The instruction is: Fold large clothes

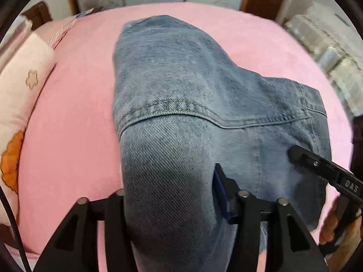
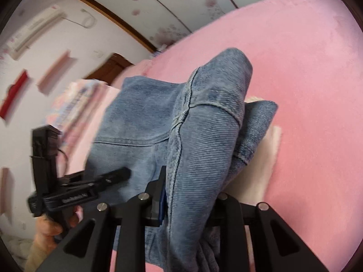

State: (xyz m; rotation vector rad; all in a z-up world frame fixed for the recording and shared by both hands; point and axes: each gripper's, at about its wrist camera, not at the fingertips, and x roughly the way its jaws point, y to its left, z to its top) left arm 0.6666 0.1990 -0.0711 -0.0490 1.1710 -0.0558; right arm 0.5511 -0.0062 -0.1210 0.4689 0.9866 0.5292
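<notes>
The left gripper [image 1: 170, 195] clenches a thick fold of the blue denim garment [image 1: 181, 79], which stretches ahead of its fingers across the pink bed [image 1: 74, 95], while the right gripper [image 2: 188, 192] likewise clamps a bunched denim ridge.

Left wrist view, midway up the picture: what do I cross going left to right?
Floral pillow → bare pink bedsheet → denim garment → pink bedsheet again → stacked clear boxes at the right edge.

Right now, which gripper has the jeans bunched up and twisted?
The right gripper: its denim rises in a twisted ridge. The left gripper holds a smoother fold.
</notes>
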